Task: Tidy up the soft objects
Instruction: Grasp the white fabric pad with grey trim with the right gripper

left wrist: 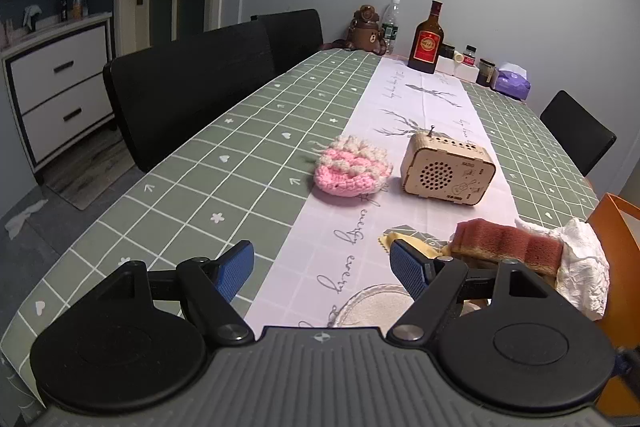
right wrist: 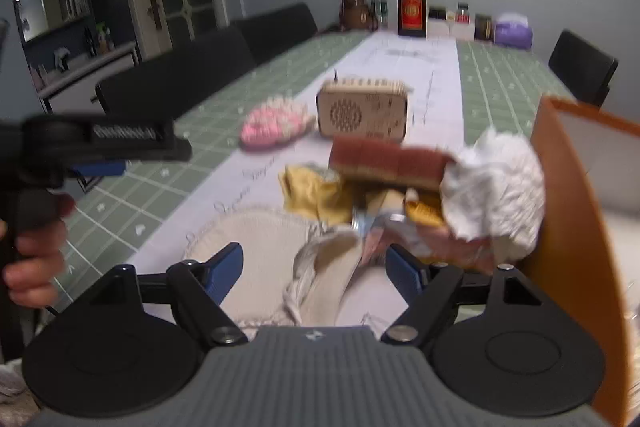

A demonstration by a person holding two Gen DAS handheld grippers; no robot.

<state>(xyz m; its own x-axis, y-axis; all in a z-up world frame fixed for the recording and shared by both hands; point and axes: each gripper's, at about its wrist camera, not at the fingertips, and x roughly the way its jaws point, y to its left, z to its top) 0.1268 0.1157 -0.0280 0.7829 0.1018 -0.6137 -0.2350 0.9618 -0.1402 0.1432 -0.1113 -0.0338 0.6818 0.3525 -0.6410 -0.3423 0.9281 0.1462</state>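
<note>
Your left claw [left wrist: 322, 269] stands wide open, nothing between its blue pads, hovering over the near end of the tabletop [left wrist: 192, 163] where the green checked cloth meets the pale runner [left wrist: 404, 99]. Your right claw [right wrist: 314, 269] is also spread wide and holds nothing; it hangs above a cream cloth pad [right wrist: 256, 231] lying on a glass dish.

The soft pile sits toward the near right edge of the tabletop. The reddish sponge [left wrist: 508, 241] lies on top, long axis running left to right across the runner, its right end touching the crumpled white paper towel [left wrist: 580, 259]. A yellow cloth [right wrist: 312, 193] shows under the sponge's left end. The pink crochet piece [left wrist: 350, 169] lies apart, farther up the runner on its left margin, long axis slanting along the tabletop, cream ruffle toward the far end. Just to its right stands the wooden radio box [left wrist: 448, 173], speaker grille facing you.

An orange bin [right wrist: 568, 211] rises at the right edge, touching the paper towel; its lower part is cut off.

The right wrist view is motion-blurred: the items under the sponge, something metallic and something wrapped, cannot be made out. In that view your left hand [right wrist: 32, 259] grips its handle at the left border, partly cropped. In the left view the dish is mostly hidden behind the claw body.
</note>
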